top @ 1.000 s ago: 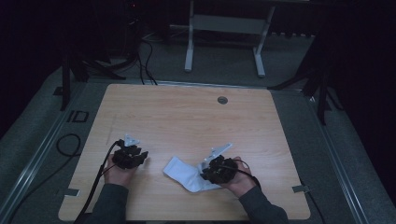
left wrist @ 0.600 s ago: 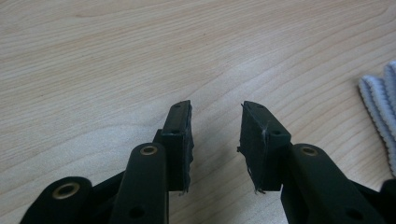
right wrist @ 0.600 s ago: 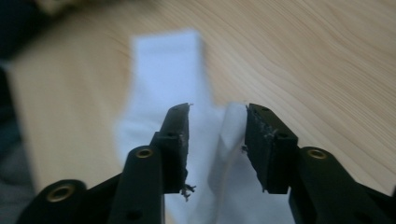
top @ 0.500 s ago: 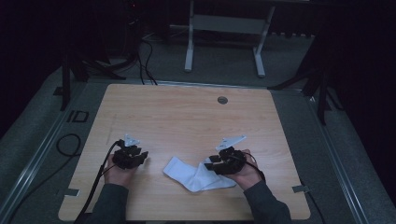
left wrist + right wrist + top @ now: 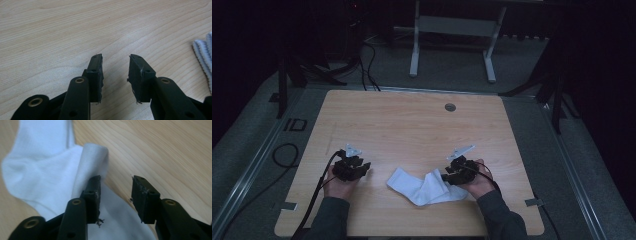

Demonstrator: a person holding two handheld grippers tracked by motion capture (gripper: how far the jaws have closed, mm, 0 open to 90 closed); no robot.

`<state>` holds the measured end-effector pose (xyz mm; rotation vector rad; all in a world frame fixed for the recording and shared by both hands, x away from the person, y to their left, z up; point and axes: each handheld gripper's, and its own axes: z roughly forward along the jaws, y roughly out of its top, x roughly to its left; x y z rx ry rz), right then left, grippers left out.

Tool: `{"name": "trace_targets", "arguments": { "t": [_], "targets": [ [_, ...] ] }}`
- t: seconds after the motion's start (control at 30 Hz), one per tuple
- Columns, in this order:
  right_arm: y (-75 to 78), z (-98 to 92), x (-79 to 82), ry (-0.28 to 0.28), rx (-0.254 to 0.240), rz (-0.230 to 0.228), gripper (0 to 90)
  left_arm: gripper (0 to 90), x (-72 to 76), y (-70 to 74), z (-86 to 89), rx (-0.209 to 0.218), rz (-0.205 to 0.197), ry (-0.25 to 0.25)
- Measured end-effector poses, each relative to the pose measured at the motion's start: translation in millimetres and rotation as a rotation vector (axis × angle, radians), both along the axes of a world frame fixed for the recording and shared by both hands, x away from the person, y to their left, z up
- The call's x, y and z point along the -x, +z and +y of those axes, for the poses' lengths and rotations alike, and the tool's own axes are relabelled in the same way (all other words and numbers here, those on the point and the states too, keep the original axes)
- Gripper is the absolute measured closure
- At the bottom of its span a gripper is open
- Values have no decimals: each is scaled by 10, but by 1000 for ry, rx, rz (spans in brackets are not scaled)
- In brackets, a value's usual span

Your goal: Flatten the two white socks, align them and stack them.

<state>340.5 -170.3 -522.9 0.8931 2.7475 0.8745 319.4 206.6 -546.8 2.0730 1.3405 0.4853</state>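
1. Shifted rightward since a second ago: right gripper (image 5: 451, 175), now at the right-hand edge of the white sock (image 5: 424, 186), jaws just opened and gaping.
2. Seen along its jaws: one fold of sock (image 5: 92, 160) rising beside the left pad, cloth lying under the gap, nothing pinched.
3. Resting flat and crumpled on the wooden table (image 5: 412, 125), near the front edge, between both hands.
4. Parked at the left, well apart from the sock: left gripper (image 5: 362, 167), jaws wide, bare wood between them (image 5: 115, 72).
5. Peeking in at the right edge there: ribbed sock cuff (image 5: 203, 55).
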Motion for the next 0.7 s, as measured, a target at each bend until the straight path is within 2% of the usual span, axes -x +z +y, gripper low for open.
{"name": "trace_targets", "arguments": {
  "t": [0.13,0.17,0.33,0.43,0.53,0.7],
  "targets": [
    [40,106,36,42,17,-15,543,638,-1,-1,-2,1,0,-1],
    [36,154,31,47,41,-18,545,638,1,2,-1,0,-1,-2],
    [-54,268,-23,72,65,20,583,638,1,4,4,0,0,0],
    [-117,347,-35,94,89,25,630,638,0,2,1,1,0,-2],
    [-143,419,-40,103,101,14,657,638,2,5,4,-1,0,-1],
    [-85,545,1,140,101,-8,664,638,6,4,-7,-1,-1,-5]
  ]
}}
